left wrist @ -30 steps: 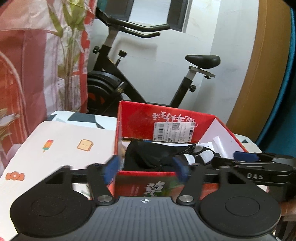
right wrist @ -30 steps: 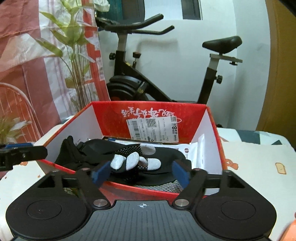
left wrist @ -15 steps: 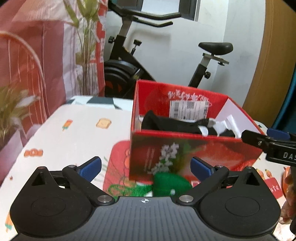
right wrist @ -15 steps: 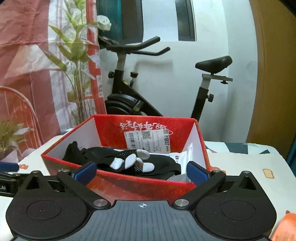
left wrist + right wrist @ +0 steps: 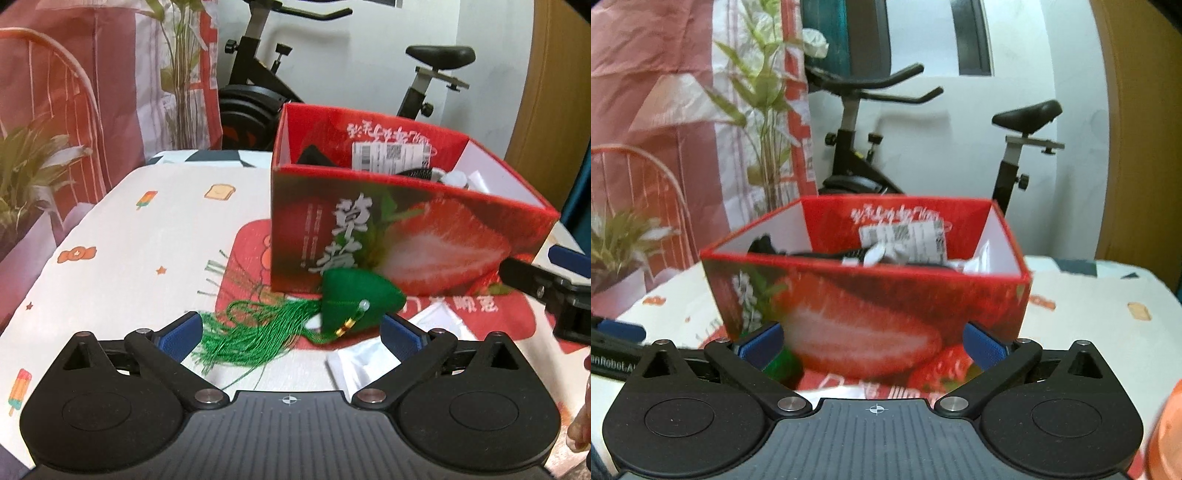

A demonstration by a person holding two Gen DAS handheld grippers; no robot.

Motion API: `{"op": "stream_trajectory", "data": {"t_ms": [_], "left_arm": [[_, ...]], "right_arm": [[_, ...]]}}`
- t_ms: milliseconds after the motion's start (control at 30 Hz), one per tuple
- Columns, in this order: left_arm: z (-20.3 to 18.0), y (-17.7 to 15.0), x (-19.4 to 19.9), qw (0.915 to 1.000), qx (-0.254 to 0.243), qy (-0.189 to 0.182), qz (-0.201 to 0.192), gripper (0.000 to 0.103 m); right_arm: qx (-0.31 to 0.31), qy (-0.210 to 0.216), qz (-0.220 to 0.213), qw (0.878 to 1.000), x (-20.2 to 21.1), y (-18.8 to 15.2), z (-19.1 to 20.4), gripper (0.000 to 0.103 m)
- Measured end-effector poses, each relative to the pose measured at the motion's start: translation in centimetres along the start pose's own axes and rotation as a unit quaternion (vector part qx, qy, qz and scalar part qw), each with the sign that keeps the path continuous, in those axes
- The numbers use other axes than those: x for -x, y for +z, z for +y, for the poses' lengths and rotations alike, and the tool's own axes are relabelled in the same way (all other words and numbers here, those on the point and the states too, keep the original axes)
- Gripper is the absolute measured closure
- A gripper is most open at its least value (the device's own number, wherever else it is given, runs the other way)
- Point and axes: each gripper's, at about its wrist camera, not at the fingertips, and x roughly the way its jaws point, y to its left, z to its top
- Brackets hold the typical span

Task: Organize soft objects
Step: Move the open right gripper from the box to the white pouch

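Note:
A red strawberry-print box [image 5: 406, 236] stands on the table and holds black gloves [image 5: 314, 155] with white fingertips. It also shows in the right wrist view [image 5: 871, 306]. A green cloth pouch [image 5: 354, 302] with a green tassel [image 5: 255, 332] lies on the table in front of the box. My left gripper [image 5: 291, 332] is open, with the pouch and tassel between its fingers, not gripped. My right gripper [image 5: 871, 343] is open and empty in front of the box; its fingers [image 5: 546, 284] show at the right of the left wrist view.
A white cloth with small prints [image 5: 129, 240] covers the table, with a red mat [image 5: 255, 240] under the box. White paper [image 5: 369, 354] lies right of the pouch. An exercise bike [image 5: 857, 147], a plant [image 5: 764, 110] and a pink curtain [image 5: 74, 74] stand behind.
Both grippers have opened wide and pulled back and down from above the box to in front of it. The green pouch has come into view between the left fingers.

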Motion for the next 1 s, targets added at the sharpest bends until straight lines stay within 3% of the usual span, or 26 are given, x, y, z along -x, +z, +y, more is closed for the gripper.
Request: {"op": "stream_trajectory", "data": {"t_ms": [367, 667, 867, 1000], "left_arm": [[0.2, -2.2, -2.0, 0.9983, 0.011, -0.002, 0.057, 0.0], [0.0, -3.7, -3.8, 0.9945, 0.014, -0.003, 0.103, 0.0], [-0.1, -4.0, -3.8, 0.9948, 0.012, -0.003, 0.101, 0.0], [-0.1, -4.2, -3.9, 0.9951, 0.015, 0.0, 0.097, 0.0]], "right_arm": [[0.007, 0.012, 0.065, 0.998, -2.6, -4.6, 0.5, 0.0], [0.017, 0.022, 0.104, 0.994, -3.9, -5.6, 0.5, 0.0], [0.027, 0.032, 0.12, 0.992, -4.4, -5.7, 0.9, 0.0], [-0.004, 0.049, 0.136, 0.989, -4.9, -5.6, -0.1, 0.0]]}}
